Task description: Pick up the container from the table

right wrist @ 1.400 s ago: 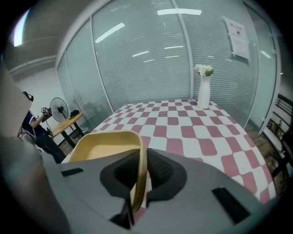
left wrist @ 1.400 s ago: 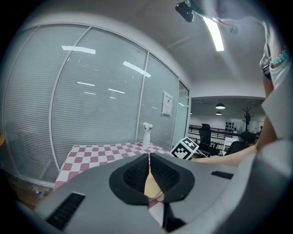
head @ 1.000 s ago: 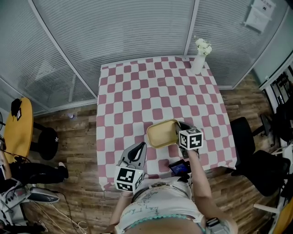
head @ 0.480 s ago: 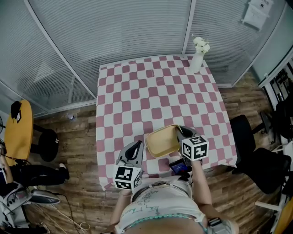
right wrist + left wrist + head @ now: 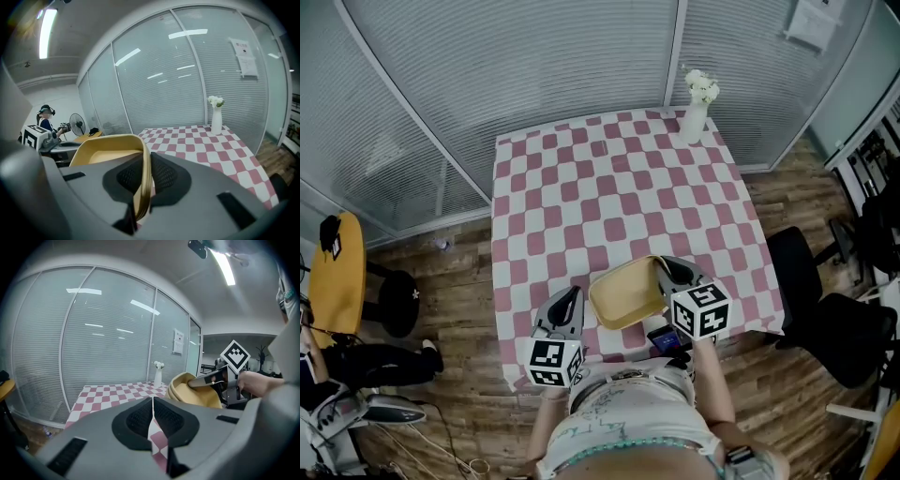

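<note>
Head view: above the person, facing steeply down, far enough to cover the whole table. Left gripper view: low at the near edge, looking past the left gripper jaws, which fill the foreground. Right gripper view: likewise. All views share table and vase. The left gripper view also catches the right gripper and container.

wall notice — print too small to read | container — one rim hidden in right hand-held gripper

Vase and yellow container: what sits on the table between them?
Nothing; the head view shows only bare checkered tablecloth between the vase and the container.
</note>
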The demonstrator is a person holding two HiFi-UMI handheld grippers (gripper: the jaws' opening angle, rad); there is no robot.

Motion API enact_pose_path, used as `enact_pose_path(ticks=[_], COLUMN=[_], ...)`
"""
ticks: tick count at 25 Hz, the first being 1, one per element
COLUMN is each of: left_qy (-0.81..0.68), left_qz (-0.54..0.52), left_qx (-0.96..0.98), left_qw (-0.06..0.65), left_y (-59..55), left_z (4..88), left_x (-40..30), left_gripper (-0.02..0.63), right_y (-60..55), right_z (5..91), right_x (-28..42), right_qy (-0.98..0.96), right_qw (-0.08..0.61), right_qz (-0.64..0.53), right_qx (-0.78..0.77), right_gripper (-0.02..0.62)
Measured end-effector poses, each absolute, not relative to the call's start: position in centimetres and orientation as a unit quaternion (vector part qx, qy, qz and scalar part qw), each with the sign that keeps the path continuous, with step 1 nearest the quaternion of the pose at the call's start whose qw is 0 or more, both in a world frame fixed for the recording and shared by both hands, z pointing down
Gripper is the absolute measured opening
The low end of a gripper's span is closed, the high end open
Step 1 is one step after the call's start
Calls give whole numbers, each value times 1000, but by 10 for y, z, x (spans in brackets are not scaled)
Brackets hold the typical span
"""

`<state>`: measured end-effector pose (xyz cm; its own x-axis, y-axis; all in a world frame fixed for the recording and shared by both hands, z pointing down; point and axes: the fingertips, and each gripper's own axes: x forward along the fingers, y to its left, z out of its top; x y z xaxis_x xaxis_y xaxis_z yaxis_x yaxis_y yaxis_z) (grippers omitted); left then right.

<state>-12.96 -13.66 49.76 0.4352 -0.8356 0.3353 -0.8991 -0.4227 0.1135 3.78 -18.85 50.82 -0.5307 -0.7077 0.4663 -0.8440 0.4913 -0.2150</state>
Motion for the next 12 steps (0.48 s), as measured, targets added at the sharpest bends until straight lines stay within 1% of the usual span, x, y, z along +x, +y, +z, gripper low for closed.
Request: enact_pose_path(ticks=[12], left_qy=[-534], left_qz=[105], left_qx=[829], left_qw=[131], left_y=[-135], left_z=[492], left_x=[-130], left_gripper=[20], right_y=[-188], right_z=[454], right_x=[36], right_qy=[-869], right_qw=[120], right_qz=[154], right_qx=[455], right_gripper=[15])
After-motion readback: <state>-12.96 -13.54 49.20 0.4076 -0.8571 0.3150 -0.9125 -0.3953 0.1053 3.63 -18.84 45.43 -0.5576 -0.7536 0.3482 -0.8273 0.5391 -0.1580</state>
